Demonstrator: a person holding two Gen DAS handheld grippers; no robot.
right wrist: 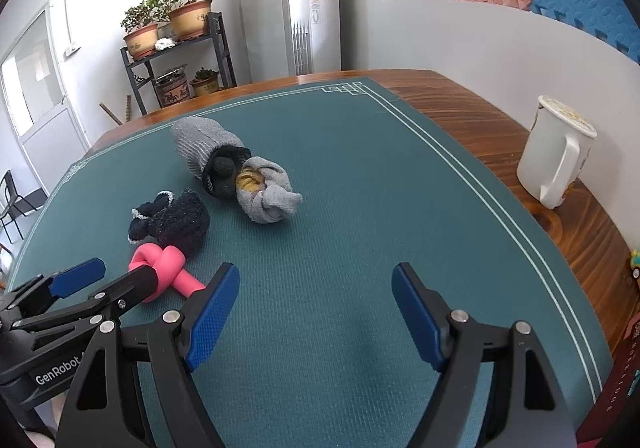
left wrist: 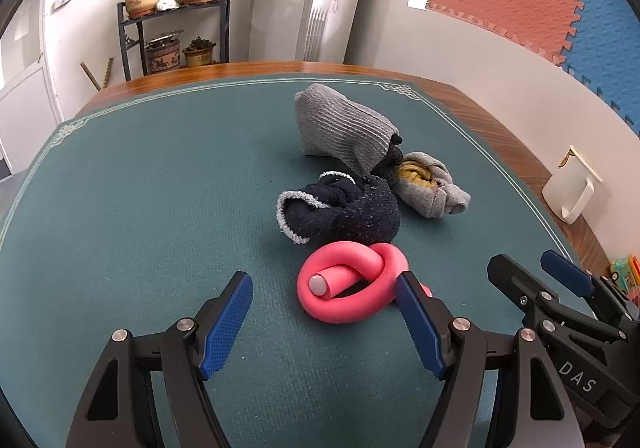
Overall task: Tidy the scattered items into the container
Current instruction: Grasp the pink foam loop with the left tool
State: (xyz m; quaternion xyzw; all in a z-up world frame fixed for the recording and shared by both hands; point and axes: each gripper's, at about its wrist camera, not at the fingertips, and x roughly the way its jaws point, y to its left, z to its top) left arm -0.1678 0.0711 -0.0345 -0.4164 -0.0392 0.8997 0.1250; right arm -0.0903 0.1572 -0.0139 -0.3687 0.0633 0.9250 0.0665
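A knotted pink foam roller lies on the green mat, between my open left gripper's fingertips, nearer the right one; it also shows in the right wrist view. Behind it lies a dark navy sock bundle. Further back a grey ribbed sock holds a black ball, beside a grey and yellow sock bundle. My right gripper is open and empty over bare mat; it shows in the left view. The left gripper shows in the right view.
A white mug stands on the wooden table at the right, past the mat's edge. Colourful small things sit at the table's right edge. A plant shelf and a tall white unit stand beyond.
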